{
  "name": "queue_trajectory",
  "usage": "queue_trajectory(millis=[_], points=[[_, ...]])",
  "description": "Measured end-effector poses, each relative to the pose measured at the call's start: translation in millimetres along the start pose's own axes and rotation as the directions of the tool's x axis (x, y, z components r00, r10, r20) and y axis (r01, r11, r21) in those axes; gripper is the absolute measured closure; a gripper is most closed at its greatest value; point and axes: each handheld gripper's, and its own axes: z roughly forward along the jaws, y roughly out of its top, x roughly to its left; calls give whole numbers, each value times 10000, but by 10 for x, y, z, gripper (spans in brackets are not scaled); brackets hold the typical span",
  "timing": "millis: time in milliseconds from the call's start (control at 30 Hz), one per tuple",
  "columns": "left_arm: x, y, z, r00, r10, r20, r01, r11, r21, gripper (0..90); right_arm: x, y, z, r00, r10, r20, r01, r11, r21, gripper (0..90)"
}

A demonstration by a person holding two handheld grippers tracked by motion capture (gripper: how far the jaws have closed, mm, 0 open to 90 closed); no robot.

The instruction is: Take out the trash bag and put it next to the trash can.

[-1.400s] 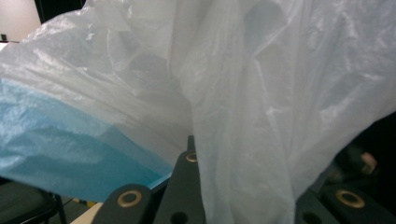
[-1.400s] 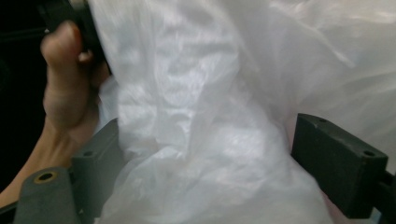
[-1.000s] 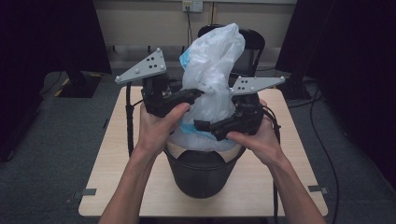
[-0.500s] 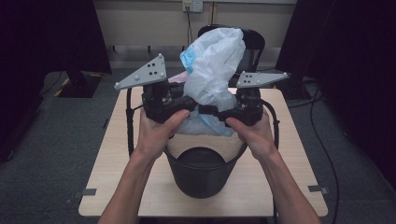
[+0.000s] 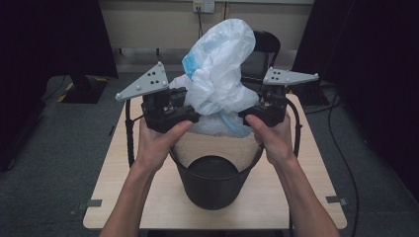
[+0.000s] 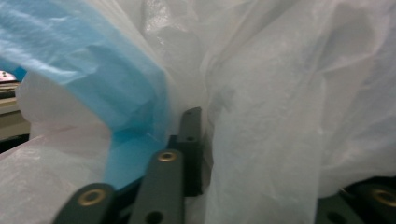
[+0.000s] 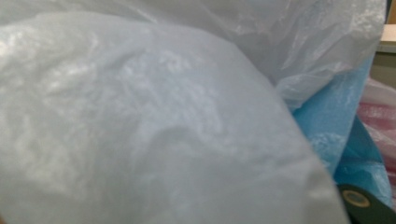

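Bag [image 5: 220,74], white with blue, hanging over black bucket [image 5: 215,185] on table [image 5: 118,187]. I'm seeing left gripper [image 5: 190,114] and right gripper [image 5: 245,116] pinching it from both sides, jaws clamped on plastic.

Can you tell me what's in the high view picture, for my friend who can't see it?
Two hands lift a white plastic bag with a blue band out of a black bucket on a wooden table. The left tool and right tool press against its sides, bag bottom just above the bucket's rim.
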Motion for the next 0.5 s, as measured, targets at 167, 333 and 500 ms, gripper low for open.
queue_trajectory(millis=[167, 333, 500], points=[[-24, 1, 11, 9977, 301, -607, -301, 9995, 11, 424, -53, 34, -13, 9999, 122, 12, -122, 9998, -181, 877], [-21, 21, -51, 9938, 380, -1040, -399, 9991, -164, 323, -146, 96, -53, 9994, 281, 207, -274, 9990, -351, 879], [55, 35, -160, 9964, -129, -836, 77, 9980, -619, 294, -263, 123, -131, 9987, 357, 357, -338, 9980, -528, 879]])
